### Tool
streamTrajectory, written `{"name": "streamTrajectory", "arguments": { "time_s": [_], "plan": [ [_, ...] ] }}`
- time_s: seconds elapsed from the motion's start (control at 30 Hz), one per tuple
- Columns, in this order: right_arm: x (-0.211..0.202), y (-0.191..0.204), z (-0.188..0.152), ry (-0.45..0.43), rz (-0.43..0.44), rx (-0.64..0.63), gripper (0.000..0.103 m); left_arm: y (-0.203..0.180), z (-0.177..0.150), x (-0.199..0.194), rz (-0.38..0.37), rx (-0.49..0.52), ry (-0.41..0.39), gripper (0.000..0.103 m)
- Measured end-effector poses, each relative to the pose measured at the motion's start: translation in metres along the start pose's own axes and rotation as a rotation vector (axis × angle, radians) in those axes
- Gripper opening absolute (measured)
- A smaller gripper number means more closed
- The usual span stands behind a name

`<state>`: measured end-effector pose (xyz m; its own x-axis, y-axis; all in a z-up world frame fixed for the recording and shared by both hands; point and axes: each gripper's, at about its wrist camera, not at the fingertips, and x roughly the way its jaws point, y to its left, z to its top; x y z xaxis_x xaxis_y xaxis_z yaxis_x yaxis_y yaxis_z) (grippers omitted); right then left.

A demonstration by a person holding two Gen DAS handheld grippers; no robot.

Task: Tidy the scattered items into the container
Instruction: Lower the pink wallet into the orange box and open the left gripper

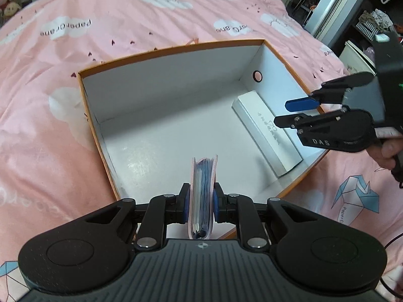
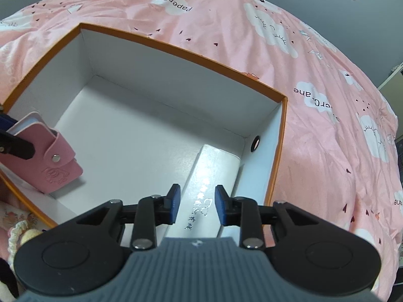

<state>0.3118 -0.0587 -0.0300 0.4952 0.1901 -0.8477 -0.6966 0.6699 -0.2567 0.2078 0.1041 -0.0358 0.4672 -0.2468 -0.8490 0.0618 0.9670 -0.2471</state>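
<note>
Our left gripper (image 1: 200, 201) pinched a pink snap-buttoned leather card wallet (image 1: 202, 196) between its blue pads, spine up, its long axis running straight out along the fingers and down into the orange-rimmed white cardboard box (image 1: 166, 50). To set it down well, we judged we should lower until its far end met the floor, then let go. Our right gripper (image 2: 197, 202) stood spread, pinching nothing; the long white slim carton (image 2: 211, 176) lay flat beneath it, pointing away along the fingers, beside the right wall.
</note>
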Motion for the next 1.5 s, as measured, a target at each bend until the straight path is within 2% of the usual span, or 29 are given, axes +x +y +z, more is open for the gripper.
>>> {"name": "streamTrajectory", "arguments": {
  "time_s": [0.23,0.37,0.5,0.63,0.77,0.9,1.17,1.33,1.43,1.5],
  "plan": [
    [0.003,0.008,-0.005,0.001,0.032,-0.007,0.035,0.019,0.0,0.011,-0.079,-0.214,-0.023,0.02],
    [0.0,0.01,-0.008,-0.004,0.04,-0.009,0.037,0.022,-0.003,0.025,-0.068,-0.273,-0.005,0.02],
    [0.0,0.01,-0.011,-0.004,0.042,-0.006,0.038,0.011,-0.002,0.025,0.001,-0.199,0.023,0.021],
    [0.002,0.012,-0.014,0.003,0.054,-0.002,0.038,0.003,-0.001,0.021,0.061,-0.149,0.047,0.026],
    [0.002,0.015,-0.015,-0.003,0.065,-0.006,0.038,-0.006,0.001,0.01,0.161,-0.089,0.006,0.046],
    [0.002,0.017,-0.014,-0.007,0.079,-0.001,0.038,-0.005,0.004,-0.003,0.131,-0.082,-0.025,0.046],
    [0.006,0.029,-0.008,-0.004,0.135,0.018,0.038,-0.005,0.002,-0.012,0.165,-0.077,-0.08,0.046],
    [-0.002,0.041,-0.007,-0.027,0.186,0.022,0.038,-0.005,-0.008,-0.028,0.15,-0.075,-0.144,0.046],
    [-0.016,0.047,-0.013,-0.054,0.213,0.036,0.041,-0.008,-0.017,-0.044,0.159,-0.057,-0.189,0.046],
    [-0.028,0.048,-0.018,-0.08,0.229,0.053,0.048,-0.011,-0.024,-0.056,0.19,-0.057,-0.22,0.046]
  ]
}}
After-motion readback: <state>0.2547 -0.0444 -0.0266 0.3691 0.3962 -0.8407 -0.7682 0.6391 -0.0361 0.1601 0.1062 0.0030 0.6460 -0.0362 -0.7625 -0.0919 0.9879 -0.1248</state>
